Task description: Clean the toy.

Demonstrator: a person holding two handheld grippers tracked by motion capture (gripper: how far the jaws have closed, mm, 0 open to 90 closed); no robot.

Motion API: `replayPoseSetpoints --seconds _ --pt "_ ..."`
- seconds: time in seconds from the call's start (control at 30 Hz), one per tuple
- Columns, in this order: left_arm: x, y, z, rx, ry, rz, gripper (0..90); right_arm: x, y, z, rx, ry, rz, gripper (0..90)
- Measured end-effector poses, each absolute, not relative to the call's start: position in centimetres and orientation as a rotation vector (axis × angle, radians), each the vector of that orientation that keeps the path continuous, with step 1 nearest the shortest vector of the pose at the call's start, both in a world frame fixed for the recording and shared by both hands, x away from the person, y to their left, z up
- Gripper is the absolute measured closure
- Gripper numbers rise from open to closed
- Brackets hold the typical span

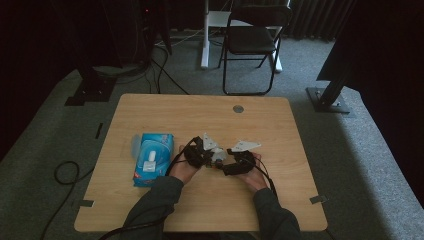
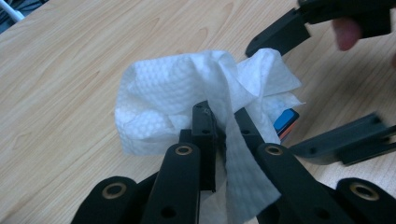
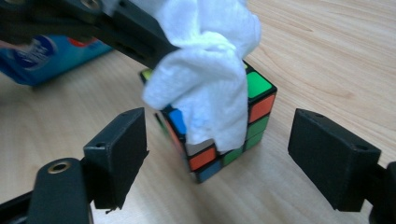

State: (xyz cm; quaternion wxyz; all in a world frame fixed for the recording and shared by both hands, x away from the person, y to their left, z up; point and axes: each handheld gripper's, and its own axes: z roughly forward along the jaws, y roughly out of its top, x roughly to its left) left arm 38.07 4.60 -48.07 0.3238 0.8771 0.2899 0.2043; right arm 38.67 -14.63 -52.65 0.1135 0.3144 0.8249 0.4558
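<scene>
White textured wipe (image 2: 177, 98), crumpled, draped over top of colour cube (image 3: 254, 109). Cube standing on wooden table (image 3: 317, 60), orange, green, blue and white squares visible.

Both forearms wear dark grey sleeves (image 1: 155, 200). Each black tool, left (image 1: 209, 159) and right (image 1: 225, 165), carries a pale grey three-cornered plate, brass-ringed pivot holes along its linkage, and a trailing black cable.

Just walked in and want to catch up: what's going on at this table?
A person is wiping a puzzle cube on the wooden table. The left gripper is shut on a white wipe draped over the cube. The right gripper stands open, its jaws either side of the cube. A blue wipes pack lies nearby.
</scene>
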Motion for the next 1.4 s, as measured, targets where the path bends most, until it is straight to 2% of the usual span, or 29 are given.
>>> replayPoseSetpoints --seconds 0.27,0.33,0.6,0.83,1.03,1.2,1.4 --pt "38.2 4.7 -48.1 2.3 0.757 0.516 84.2 39.7 -13.8 -53.2 0.808 2.45 1.293 18.8" --pt "38.2 4.7 -48.1 2.298 0.758 0.521 84.2 39.8 -13.4 -53.2 0.779 2.461 1.294 23.5" --pt "38.4 5.0 -48.1 2.29 0.773 0.538 83.6 38.5 -13.5 -53.4 0.76 2.434 1.295 33.1" --pt "38.4 5.0 -48.1 2.29 0.775 0.524 83.6 38.5 -13.3 -53.7 0.763 2.408 1.31 31.2" --pt "37.7 4.4 -48.1 2.295 0.722 0.473 83.6 38.4 -13.0 -54.1 0.763 2.401 1.317 33.7" --pt "37.5 4.1 -48.2 2.309 0.69 0.527 83.6 38.1 -13.0 -54.2 0.781 2.373 1.329 34.2" --pt "38.5 4.8 -48.3 2.278 0.785 0.572 83.6 37.9 -12.9 -54.4 0.787 2.355 1.33 34.2"
